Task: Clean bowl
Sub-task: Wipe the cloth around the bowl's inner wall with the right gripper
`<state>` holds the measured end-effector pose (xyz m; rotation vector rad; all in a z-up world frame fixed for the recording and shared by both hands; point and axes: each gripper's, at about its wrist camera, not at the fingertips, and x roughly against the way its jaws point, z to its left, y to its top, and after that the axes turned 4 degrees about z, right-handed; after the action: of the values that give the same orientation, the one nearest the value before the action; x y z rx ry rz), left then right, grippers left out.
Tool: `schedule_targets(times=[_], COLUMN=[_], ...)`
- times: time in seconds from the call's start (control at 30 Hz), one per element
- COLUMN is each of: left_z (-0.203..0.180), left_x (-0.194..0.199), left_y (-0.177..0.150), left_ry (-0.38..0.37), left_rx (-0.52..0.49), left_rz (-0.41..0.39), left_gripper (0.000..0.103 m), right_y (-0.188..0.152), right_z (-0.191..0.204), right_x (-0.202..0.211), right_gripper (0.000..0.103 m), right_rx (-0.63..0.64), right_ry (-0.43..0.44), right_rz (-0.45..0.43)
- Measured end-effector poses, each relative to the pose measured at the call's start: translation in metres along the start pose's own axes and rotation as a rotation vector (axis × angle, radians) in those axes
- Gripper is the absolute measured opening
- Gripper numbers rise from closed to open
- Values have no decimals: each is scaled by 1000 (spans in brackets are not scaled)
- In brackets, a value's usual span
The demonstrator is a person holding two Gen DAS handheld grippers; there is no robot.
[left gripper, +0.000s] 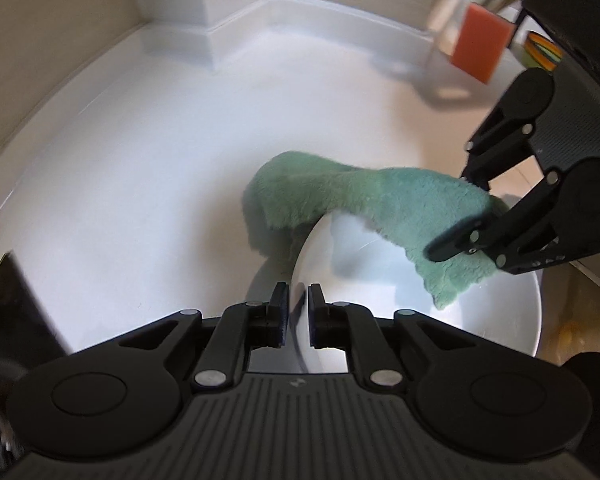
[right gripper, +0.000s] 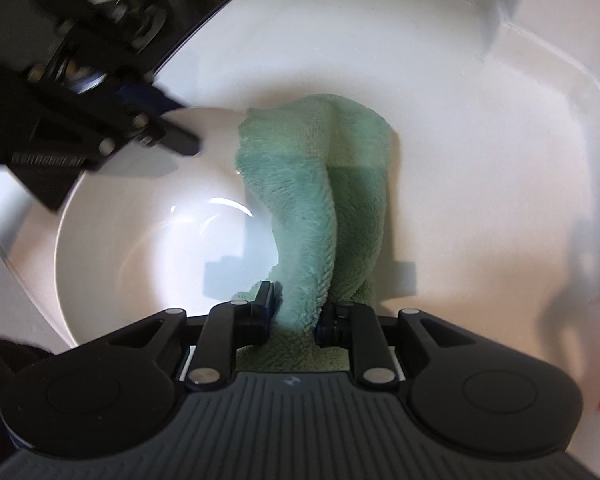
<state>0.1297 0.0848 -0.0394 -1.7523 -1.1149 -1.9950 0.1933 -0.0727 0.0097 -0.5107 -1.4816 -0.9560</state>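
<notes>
Nearest of all is the left gripper, its two pads pinched onto the rim of the white bowl, which passes edge-on between them; the jaws stand nearly together, with only the thin wall of the bowl in the gap. That grip steadies the bowl on the white countertop, and the basin of the bowl opens out to the right of those fingers.

Ahead and to the right of it, the right gripper comes down steeply over the bowl, clamped on a fold of the green cloth. From its own view the cloth runs forward from between the pads, across the far inner wall, over the rim and onto the counter beyond. The bowl's floor lies just left of its fingers, shiny and bare as far as I can see.

An orange sponge stands well beyond the right gripper, beside a clear container I cannot make out through the blur.

I would judge this the wiping step, with much of the cloth outside the bowl. Next, the right hand would need to drag the cloth down into the basin and sweep it round, while the left keeps its pinch firm so the bowl does not tip or skate.
</notes>
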Motion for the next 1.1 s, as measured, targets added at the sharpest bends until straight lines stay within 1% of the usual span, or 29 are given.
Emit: schedule_targets(times=[0.07, 0.1, 0.17, 0.2, 0.23, 0.33, 0.43, 0.5, 0.57, 0.67, 0.7, 0.8, 0.93, 1.03, 1.1], left_z=[-1, -4, -11, -12, -12, -14, -15, -16, -17, -13, -11, -5, 1, 6, 7], left_x=[0, 1, 3, 4, 5, 8, 9, 9, 8, 8, 8, 9, 5, -2, -4], left_y=[-1, -3, -8, -9, -11, -19, -24, -27, -27, -26, -26, -18, 1, 13, 15], left_ry=[4, 25, 75, 81, 80, 84, 96, 107, 113, 83, 68, 41, 5, -18, -32], left_rx=[-5, -20, -52, -49, -39, 9, 79, 122, 137, 143, 144, 121, 45, -1, -4], left_rz=[5, 15, 33, 36, 31, 15, -10, -26, -33, -35, -33, -32, -27, -3, 10], left_gripper=[7, 6, 8, 8, 8, 8, 8, 7, 7, 7, 9, 11, 10, 11, 9], right_y=[7, 11, 23, 29, 36, 56, 59, 50, 33, 11, 6, 3, 7, 10, 8], right_z=[5, 8, 12, 15, 18, 21, 16, 11, 7, 11, 12, 6, 0, 2, 11], right_x=[-1, -2, -5, -6, -8, -11, -14, -14, -13, -9, -8, -15, -26, -28, -26], right_gripper=[19, 20, 21, 21, 21, 21, 22, 21, 21, 21, 20, 19, 19, 19, 19], right_rx=[82, 121, 192, 231, 271, 324, 250, 133, 11, -56, -67, -65, -22, 42, 92], right_ry=[-12, -19, -50, -71, -94, -110, -80, -76, -71, -49, -40, -12, 4, 7, 7], right_rz=[43, 64, 81, 82, 71, -11, -34, -3, 34, 49, 49, 37, 18, 25, 36])
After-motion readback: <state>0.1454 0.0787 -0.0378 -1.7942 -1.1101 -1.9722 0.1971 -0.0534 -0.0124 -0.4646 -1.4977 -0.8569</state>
